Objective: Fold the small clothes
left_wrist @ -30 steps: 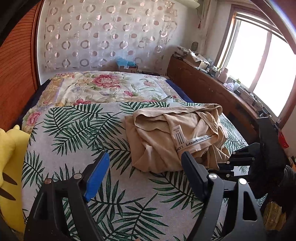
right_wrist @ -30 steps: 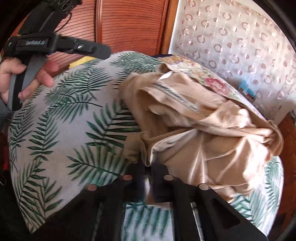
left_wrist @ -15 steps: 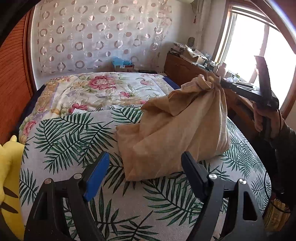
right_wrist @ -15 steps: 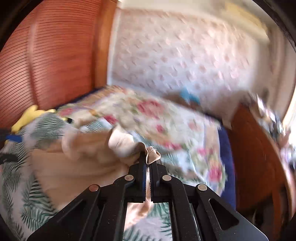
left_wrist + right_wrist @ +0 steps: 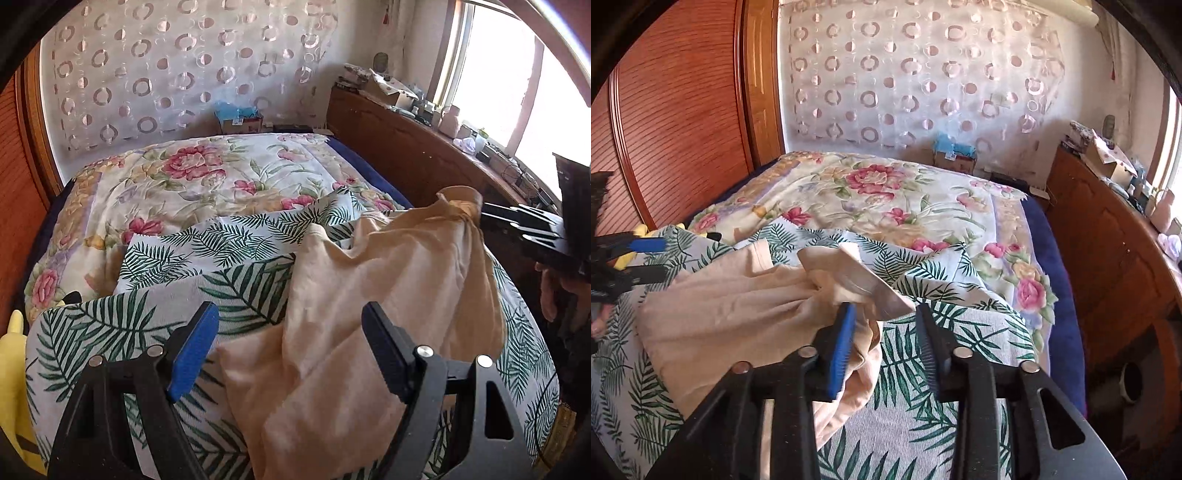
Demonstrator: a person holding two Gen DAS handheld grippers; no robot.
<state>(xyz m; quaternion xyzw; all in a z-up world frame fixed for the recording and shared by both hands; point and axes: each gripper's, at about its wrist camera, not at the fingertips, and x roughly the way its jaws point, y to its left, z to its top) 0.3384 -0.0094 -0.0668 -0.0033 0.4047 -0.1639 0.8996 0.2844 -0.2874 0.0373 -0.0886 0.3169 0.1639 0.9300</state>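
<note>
A beige garment [image 5: 369, 314] lies bunched on the palm-leaf cloth [image 5: 240, 266] on the bed; it also shows in the right wrist view [image 5: 738, 306]. My left gripper [image 5: 288, 332] is open and empty, hovering over the garment's near edge. My right gripper [image 5: 886, 321] is open; a raised tip of the garment [image 5: 857, 280] falls away just in front of its blue pad. In the left wrist view the right gripper [image 5: 517, 221] sits at the garment's lifted corner [image 5: 458, 203].
A floral quilt [image 5: 207, 177] covers the far half of the bed. A wooden cabinet [image 5: 1108, 236] with clutter runs along the right under a window. A yellow toy [image 5: 11, 369] lies at the left edge. A wooden wardrobe [image 5: 676, 110] stands left.
My right gripper, shut on the garment and lifting it before, has come down and opened, letting the cloth go. The garment has dropped and spread toward my left gripper.
</note>
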